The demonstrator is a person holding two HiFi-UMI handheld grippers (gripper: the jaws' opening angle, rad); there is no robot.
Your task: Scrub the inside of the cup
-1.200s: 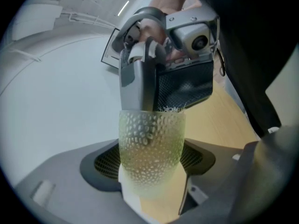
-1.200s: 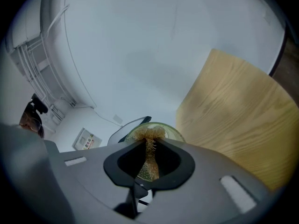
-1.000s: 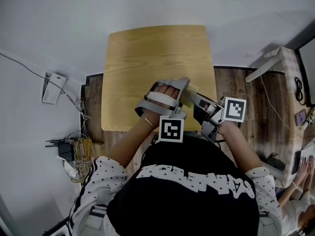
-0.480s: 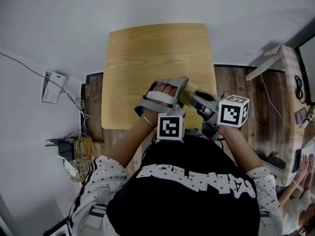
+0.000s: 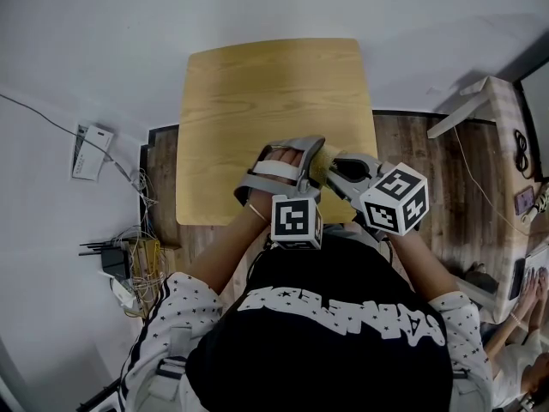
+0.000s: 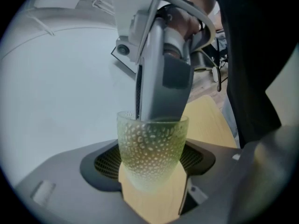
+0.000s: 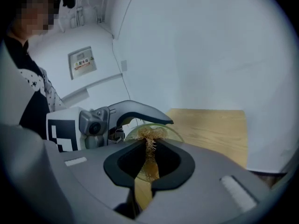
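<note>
Left tongs [image 6: 152, 167] clamped on the green dimpled cup [image 6: 150, 141], lower centre of the left gripper view, rim up. Right tongs [image 7: 148, 161] almost closed, pinching a golden wiry scrubber [image 7: 149, 139]. Their tips enter the cup's mouth from above, scrubber end inside the rim. Both sit over the lower right part of the wooden counter [image 5: 266, 93], mid-frame in the head view.

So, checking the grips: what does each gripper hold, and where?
Left gripper clamps the green cup around its lower body. Right gripper pinches a golden fibrous scrubber along its length, frayed end toward the cup.
</note>
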